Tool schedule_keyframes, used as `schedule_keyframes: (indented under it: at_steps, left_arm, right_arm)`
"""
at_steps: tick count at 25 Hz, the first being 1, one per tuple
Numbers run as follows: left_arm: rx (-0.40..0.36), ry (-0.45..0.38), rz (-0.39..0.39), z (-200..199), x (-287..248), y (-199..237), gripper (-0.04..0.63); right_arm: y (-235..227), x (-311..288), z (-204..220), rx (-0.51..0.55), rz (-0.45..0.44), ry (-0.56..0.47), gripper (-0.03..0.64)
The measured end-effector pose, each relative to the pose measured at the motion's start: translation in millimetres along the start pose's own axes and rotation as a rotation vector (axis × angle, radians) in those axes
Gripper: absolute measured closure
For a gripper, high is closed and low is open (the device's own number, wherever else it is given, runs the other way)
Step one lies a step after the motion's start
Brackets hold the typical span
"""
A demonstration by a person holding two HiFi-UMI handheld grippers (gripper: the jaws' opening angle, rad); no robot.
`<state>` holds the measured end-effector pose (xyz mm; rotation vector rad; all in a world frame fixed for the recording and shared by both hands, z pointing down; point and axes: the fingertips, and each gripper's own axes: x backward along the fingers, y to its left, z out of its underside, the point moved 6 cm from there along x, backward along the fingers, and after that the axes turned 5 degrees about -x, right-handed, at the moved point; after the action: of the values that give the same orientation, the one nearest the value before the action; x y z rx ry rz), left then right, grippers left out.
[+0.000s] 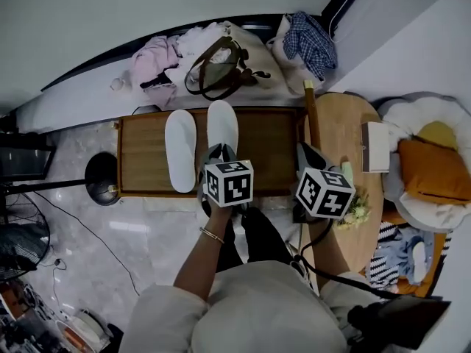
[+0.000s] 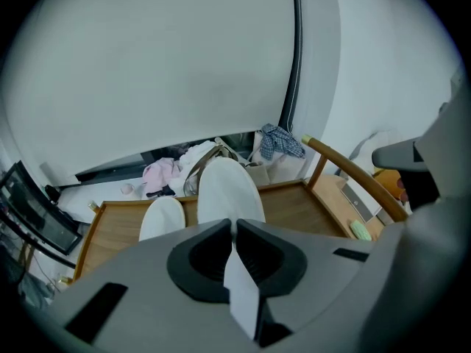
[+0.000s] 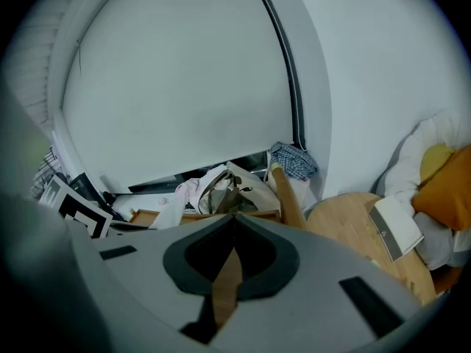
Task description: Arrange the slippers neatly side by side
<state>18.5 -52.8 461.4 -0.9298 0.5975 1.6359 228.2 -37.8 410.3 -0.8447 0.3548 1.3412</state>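
While the left gripper (image 2: 233,234) is clamped on the heel of the right slipper (image 1: 222,123), that slipper reaches further up the tray (image 1: 272,153) than the left slipper (image 1: 180,149), which lies flat just beside it. Doing this well probably means drawing the held heel back until both heels line up, soles parallel, without nudging the neighbour. The right gripper (image 3: 234,234), jaws together on nothing, hangs near the tray's right end. A bag (image 1: 221,68) and clothes crowd the far side; a wooden bar (image 1: 311,120) flanks the right.
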Motion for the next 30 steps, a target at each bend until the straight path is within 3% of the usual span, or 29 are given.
schedule_keyframes:
  at_steps: [17, 30]
  left_arm:
    - [0.052, 0.017, 0.009, 11, -5, 41, 0.565]
    - [0.093, 0.059, 0.035, 24, -22, 37, 0.565]
  right_arm:
    - [63, -44, 5, 0.095, -0.083, 0.076, 0.583]
    - [64, -59, 13, 0.116, -0.085, 0.124, 0.583]
